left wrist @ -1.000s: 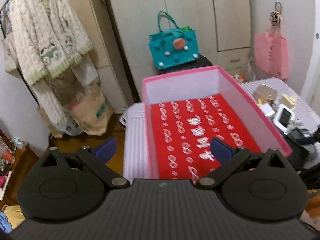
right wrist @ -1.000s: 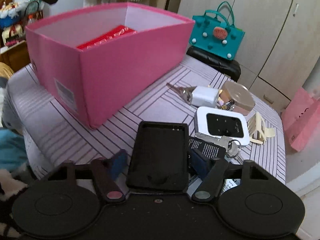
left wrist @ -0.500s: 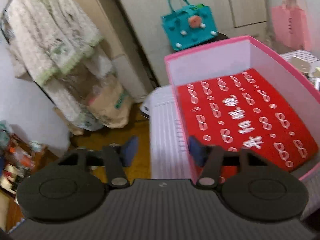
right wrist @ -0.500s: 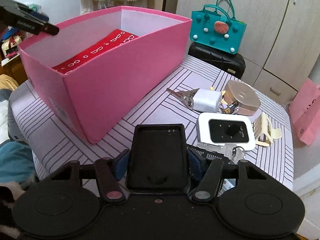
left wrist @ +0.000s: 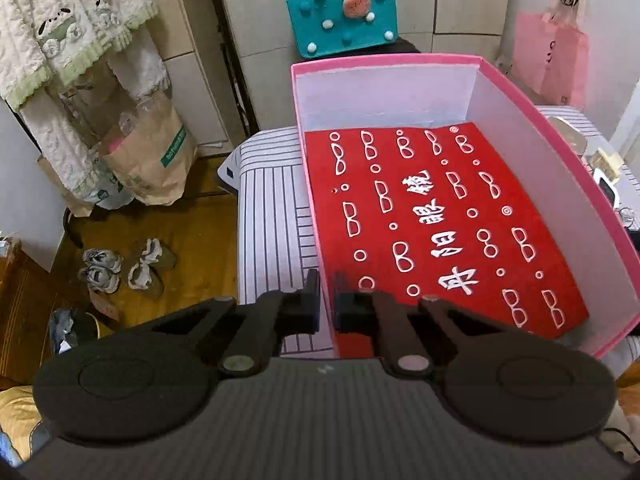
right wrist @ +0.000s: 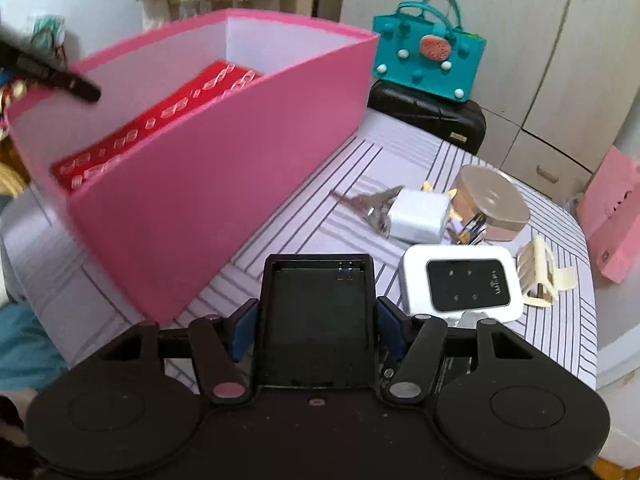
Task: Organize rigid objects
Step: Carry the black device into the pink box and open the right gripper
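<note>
Firmly pinched between the left gripper (left wrist: 326, 304) fingers: the near wall of the pink box (left wrist: 560, 176), red cloth (left wrist: 440, 220) ahead inside. Clamped in the right gripper (right wrist: 316, 320): a black tray-like case (right wrist: 316, 316), box ahead-left, white wifi device (right wrist: 464, 284) just right.

One pink box, a handful of small items at its three o'clock.
One red case (left wrist: 440, 220) inside the pink box (right wrist: 224, 184); one black tray (right wrist: 316, 320), one white router (right wrist: 464, 284), one charger (right wrist: 418, 216), one round tin (right wrist: 494, 204), one hair clip (right wrist: 542, 276).

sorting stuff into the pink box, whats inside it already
Inside the pink box lies only a red mat printed with white glasses. What lies under the mat is covered.
</note>
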Motion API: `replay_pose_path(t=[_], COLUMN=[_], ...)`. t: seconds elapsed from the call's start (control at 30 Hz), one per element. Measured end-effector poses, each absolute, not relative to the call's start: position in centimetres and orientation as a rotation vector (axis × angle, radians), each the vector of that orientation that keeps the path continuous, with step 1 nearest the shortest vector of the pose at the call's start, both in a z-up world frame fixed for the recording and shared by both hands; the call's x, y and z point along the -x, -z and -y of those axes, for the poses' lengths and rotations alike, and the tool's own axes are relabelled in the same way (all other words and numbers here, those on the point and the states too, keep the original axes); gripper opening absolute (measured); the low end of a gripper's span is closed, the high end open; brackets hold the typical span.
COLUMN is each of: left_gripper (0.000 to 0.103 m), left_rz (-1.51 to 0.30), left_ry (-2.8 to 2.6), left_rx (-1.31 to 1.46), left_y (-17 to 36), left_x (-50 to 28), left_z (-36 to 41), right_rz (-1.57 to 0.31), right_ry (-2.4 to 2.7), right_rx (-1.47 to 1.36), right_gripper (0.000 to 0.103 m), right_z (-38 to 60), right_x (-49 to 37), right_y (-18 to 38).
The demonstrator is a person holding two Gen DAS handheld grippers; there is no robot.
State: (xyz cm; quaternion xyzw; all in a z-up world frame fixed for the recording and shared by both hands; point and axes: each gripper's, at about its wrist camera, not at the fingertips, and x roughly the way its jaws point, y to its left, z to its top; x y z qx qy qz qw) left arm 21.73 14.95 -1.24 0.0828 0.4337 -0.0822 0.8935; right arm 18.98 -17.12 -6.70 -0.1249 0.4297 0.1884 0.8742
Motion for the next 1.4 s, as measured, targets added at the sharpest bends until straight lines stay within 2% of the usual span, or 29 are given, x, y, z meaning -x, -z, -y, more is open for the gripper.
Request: replay_pose_path(t=[0.43,0.67,0.9,1.17,1.4], left_gripper=[0.008,0.011,0.011,0.011,0.011], left_rz=[-0.923,-1.003,-1.018,-1.011,-1.002], left_ry=[0.205,0.260,0.251,0.245,0.240], left_rx=[-0.107,-0.081,-0.074,-0.073,-0.088], left_y=[0.5,-0.1,0.0,0.3,0.4], left_x=[-21.0,-22.0,-22.2,-21.7,-21.2], left_z=[-16.1,-16.4,-16.4,-16.2,-16.0], right_rz=[-0.815,-0.793,-1.017,-1.147,-1.186], right_ry=[-0.401,-0.614,-0.733,-0.638,-0.568], right_rx=[0.073,0.053,-0.032,-0.093,-0.118], right_gripper=[0.067,0.067,0.067,0.067,0.067], right_z=[18.9,14.8,7.4,3.1,2.3], right_x=[-20.4,-23.9,-31.0,-38.1,-39.0], right_y=[-0.5,-5.2,-1.4,4.6,7.3])
